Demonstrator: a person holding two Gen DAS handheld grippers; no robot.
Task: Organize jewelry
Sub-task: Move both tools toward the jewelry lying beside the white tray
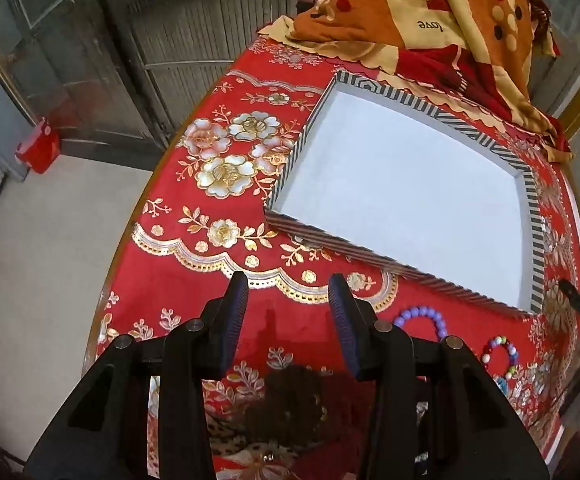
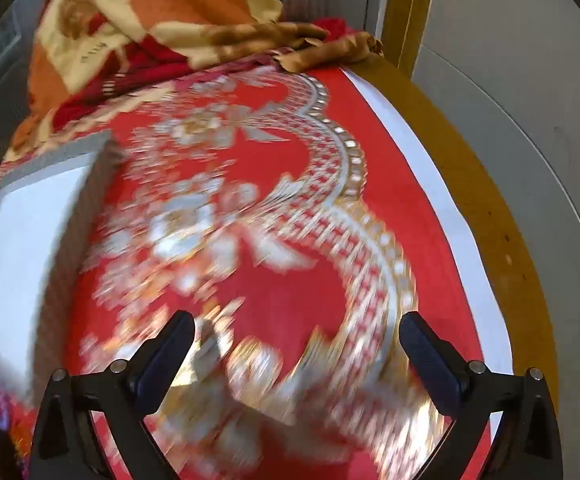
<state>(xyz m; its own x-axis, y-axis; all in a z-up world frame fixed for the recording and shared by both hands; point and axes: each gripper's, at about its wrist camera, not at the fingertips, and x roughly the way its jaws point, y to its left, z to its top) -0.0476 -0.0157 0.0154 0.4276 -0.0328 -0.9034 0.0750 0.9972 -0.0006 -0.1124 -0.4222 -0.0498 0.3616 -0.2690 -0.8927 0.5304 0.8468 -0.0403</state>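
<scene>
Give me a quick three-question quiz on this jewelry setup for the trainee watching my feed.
1. True or false: the striped box already holds jewelry.
2. Which lies nearer the left gripper: (a) the purple bead bracelet or (b) the multicolored bead bracelet?
3. What is between the fingers of the right gripper?

Key:
1. False; its white inside shows bare.
2. (a).
3. Nothing; it is wide open above the red tablecloth.
</scene>
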